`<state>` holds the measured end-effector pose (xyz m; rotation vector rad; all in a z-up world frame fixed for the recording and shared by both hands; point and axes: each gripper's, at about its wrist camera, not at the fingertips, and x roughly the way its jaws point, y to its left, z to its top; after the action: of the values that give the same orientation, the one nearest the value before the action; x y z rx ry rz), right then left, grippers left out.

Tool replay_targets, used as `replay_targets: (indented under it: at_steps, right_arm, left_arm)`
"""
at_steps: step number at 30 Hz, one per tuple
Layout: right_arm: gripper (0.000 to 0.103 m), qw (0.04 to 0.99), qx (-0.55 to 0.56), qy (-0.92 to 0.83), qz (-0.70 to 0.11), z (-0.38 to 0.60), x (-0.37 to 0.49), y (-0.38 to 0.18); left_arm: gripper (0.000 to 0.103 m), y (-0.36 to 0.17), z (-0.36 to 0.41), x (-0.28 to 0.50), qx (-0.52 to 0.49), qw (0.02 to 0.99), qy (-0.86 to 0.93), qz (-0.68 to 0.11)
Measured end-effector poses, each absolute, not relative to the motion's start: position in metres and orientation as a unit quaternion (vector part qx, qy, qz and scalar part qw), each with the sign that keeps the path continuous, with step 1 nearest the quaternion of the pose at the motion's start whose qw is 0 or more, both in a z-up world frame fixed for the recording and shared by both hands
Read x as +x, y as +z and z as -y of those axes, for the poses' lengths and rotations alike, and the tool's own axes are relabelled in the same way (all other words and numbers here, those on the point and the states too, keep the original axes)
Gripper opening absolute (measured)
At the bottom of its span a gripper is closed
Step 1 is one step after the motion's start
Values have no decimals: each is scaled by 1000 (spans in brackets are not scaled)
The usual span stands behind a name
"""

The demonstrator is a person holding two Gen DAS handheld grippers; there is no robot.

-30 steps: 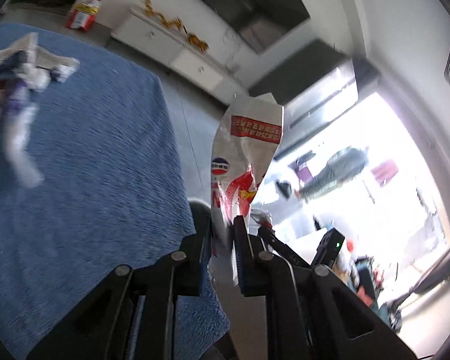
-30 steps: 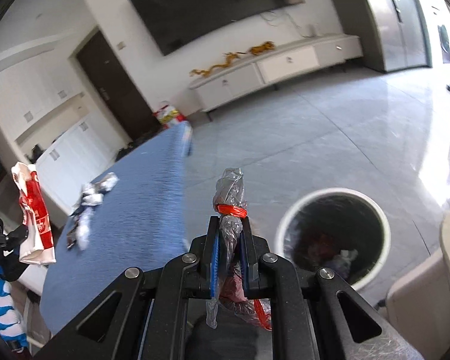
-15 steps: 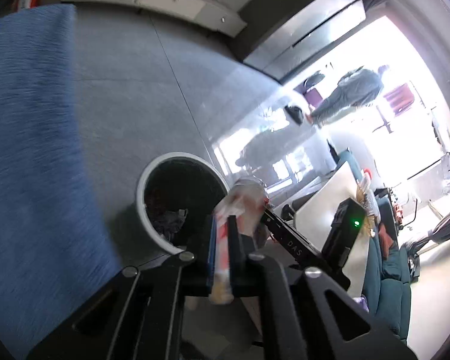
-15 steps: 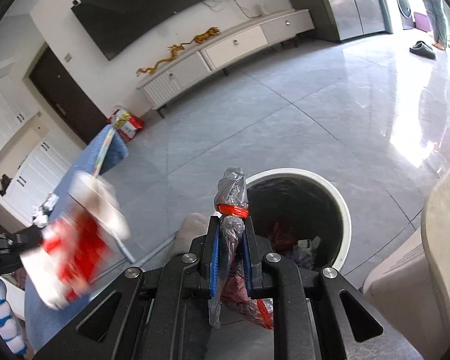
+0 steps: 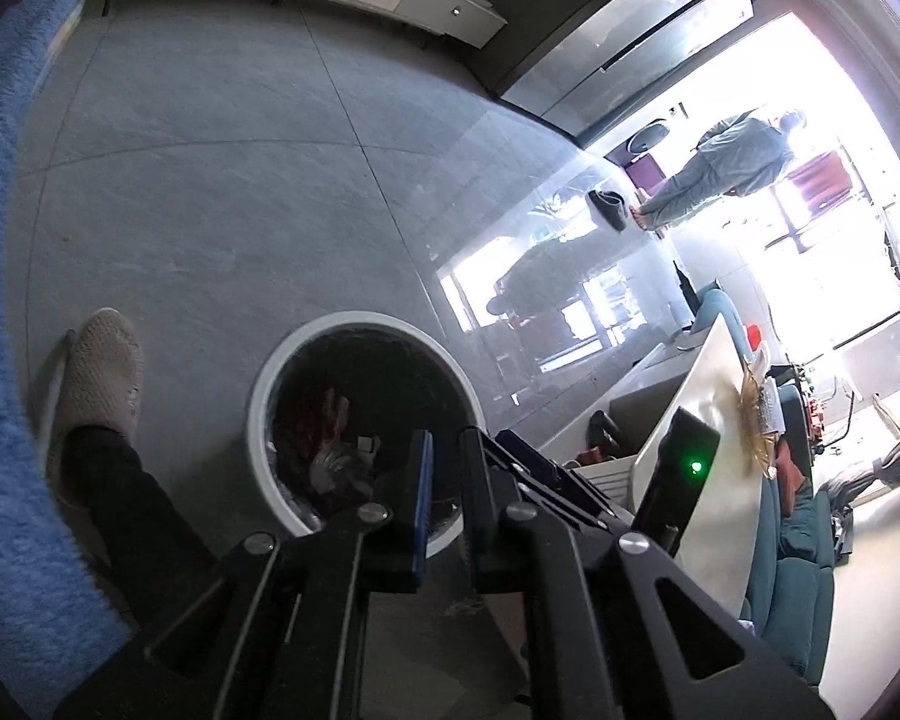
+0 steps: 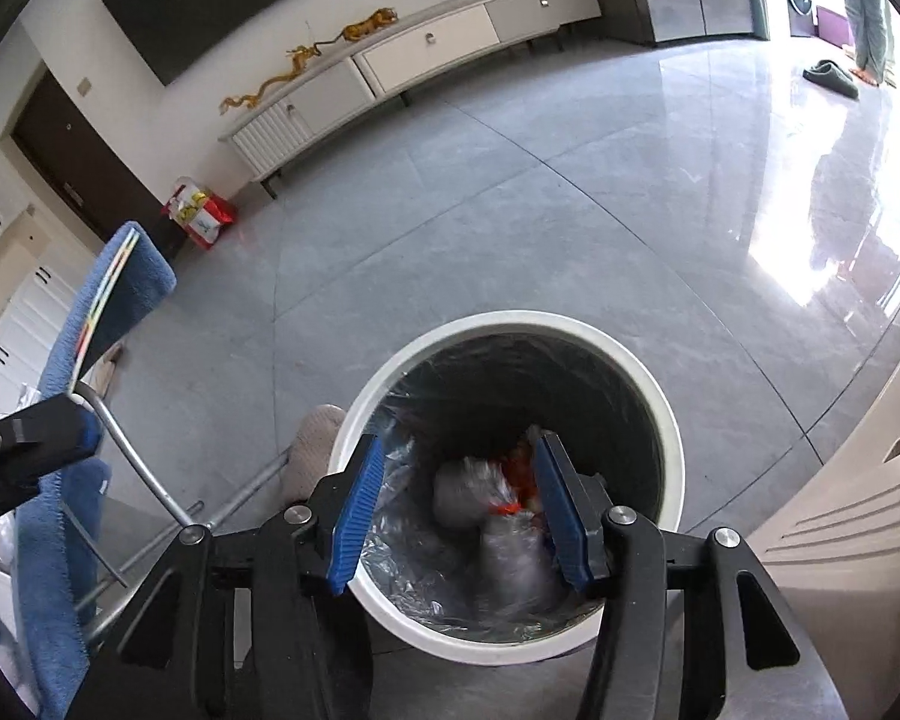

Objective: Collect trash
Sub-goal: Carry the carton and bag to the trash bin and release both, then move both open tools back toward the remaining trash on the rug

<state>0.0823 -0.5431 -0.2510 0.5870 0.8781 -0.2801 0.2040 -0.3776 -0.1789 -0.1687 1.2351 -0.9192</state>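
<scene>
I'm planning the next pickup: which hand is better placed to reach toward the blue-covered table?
Left, probably: the left gripper is shut and empty, and the blue-covered table is right beside it. The right gripper is opening above the bin, with the clear bag loose between its fingers.

Both wrist views look steeply down, sharing the bin point(image 5: 258, 396) point(image 6: 660, 414).

surface: grey tiled floor point(image 6: 510, 192) | on it: white round bin point(image 6: 669, 438), red bag point(image 6: 201, 216) by wall
</scene>
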Motion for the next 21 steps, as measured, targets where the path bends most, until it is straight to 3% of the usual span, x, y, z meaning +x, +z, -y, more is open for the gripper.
replay_targets:
  at_steps: [1,3,7,21]
  right_arm:
    - [52,854,282,-135,-415,541,81,-250]
    - [52,855,283,-136,-412,540,82,-247]
    - [52,865,274,-131,-400,525,78,-226]
    - [52,927,187,-80,-315,435,37,-96]
  left_arm:
    - [11,-176,374,203,-75,719,-414,-553]
    - [24,-168,363,200,-70,730,-408,-543]
    - [36,-150,337,186,-65,750,-399,-523]
    - [37,-58,212,107,-52,846,-368,-383]
